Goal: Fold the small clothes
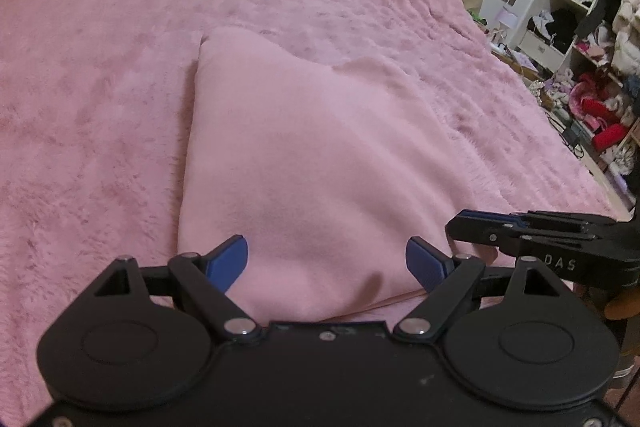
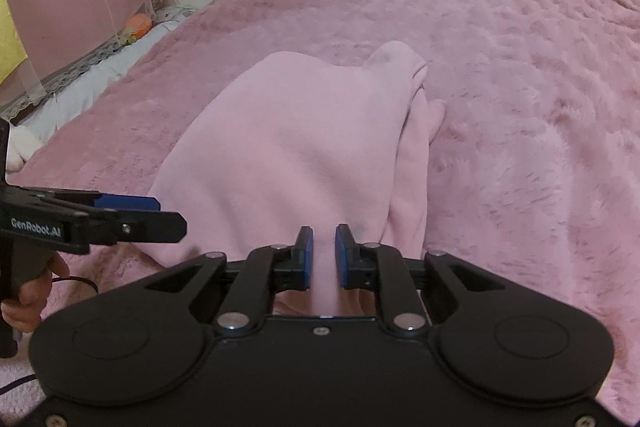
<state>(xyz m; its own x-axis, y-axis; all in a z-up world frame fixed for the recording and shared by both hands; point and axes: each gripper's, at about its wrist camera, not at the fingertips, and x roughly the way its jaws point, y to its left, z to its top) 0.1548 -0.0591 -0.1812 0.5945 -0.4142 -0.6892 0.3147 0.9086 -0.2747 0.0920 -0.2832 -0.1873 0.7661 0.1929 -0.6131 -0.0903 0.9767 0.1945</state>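
The pink garment [image 1: 312, 155] lies partly folded on the bed blanket [image 1: 100, 107]; right gripper [image 2: 323, 255] pinches its near edge, left gripper [image 1: 326, 259] spread and released, further folds pending.

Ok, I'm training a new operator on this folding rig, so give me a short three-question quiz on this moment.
1. True or false: the left gripper has its jaws wide apart over the near edge of the pink garment.
2. What does the right gripper pinch? A) the pillow B) a fold of the pink garment C) nothing
3. Fill in: the garment lies on a fuzzy pink ____.

Key: 1 true; 2 B; 3 blanket.
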